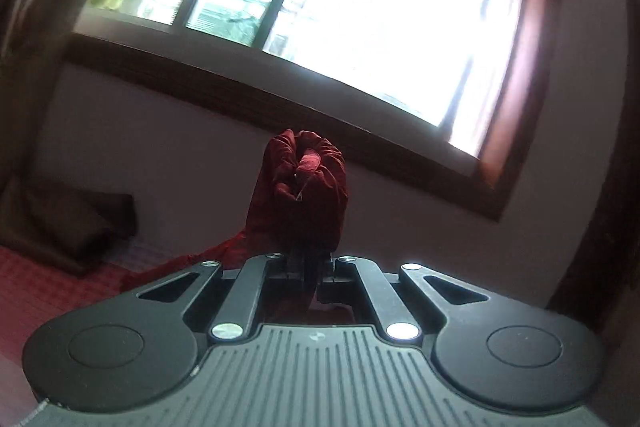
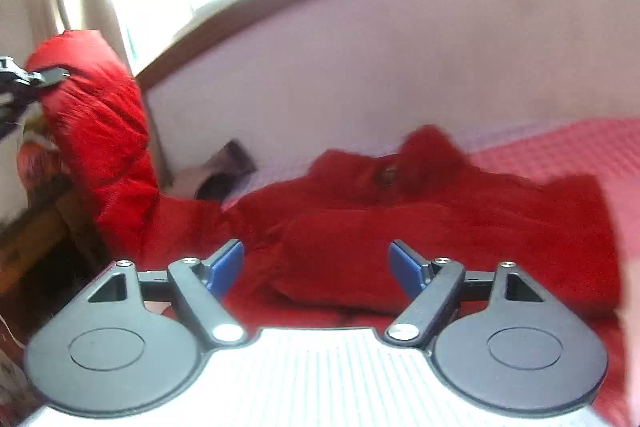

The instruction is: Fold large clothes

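Fingers of the left gripper point(image 1: 303, 267) pinched on a sleeve end of the red garment point(image 2: 400, 227), raised above the bed point(image 2: 560, 147); right gripper point(image 2: 316, 267) spread, empty; sleeve best drawn taut, laid across the body.

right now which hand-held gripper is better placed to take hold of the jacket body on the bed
Right hand-held gripper: open, empty, over the jacket body. Left is shut on the raised sleeve.

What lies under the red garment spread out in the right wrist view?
A red checked bed cover shows beside and beyond the red garment. Whatever lies directly beneath the garment is covered by it.
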Demonstrator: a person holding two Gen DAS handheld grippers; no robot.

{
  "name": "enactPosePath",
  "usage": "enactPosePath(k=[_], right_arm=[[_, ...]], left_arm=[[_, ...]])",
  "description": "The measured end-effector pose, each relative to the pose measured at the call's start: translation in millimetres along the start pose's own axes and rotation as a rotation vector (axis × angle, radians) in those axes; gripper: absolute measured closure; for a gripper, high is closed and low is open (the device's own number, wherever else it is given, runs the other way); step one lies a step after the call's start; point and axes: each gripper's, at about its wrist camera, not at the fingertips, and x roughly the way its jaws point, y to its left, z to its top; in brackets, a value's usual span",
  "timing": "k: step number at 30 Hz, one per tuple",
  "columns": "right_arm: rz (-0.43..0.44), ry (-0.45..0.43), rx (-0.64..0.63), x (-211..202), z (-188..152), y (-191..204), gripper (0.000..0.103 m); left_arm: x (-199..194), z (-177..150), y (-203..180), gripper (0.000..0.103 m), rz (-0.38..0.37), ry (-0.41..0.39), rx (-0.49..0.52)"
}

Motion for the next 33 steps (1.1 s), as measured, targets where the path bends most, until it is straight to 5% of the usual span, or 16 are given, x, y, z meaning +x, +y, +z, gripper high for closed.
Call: enactPosePath(k=[8,17,21,23,25,28,31,33], right_arm=[[-0.085,-0.047,0.098,-72,-10,-75,0.023],[-0.090,-0.073,0.165,-92,-22,-114,0.023],[-0.079,-0.093,0.168,-88,-20,-118,0.023],[-0.066,-0.106,0.161,-85,-16,-116,0.023],[-0.055,-0.111,0.141,-78,-8,-112,0.023],[-0.061,-0.126,0.079,-66,7,-102,0.026],[-0.063,-0.118,0.046,-48,24,-92,0.040],[-0.068,-0.093,0.001,-29,35,-80,0.059]], left_arm=[[102,-80,-82,0.099,-0.131,0.241,0.052],[189,-154,-81,0.097,-0.124,0.421,0.104],[206,-160,-64,0.074,-0.156,0.471,0.105],[206,-159,-75,0.050,-0.176,0.468,0.117],[196,-155,-78,0.014,-0.174,0.421,0.142],[174,-148,-83,0.000,-0.164,0.337,0.177],[161,-134,-73,0.001,-0.151,0.302,0.182],[162,-127,-65,0.009,-0.109,0.283,0.202]])
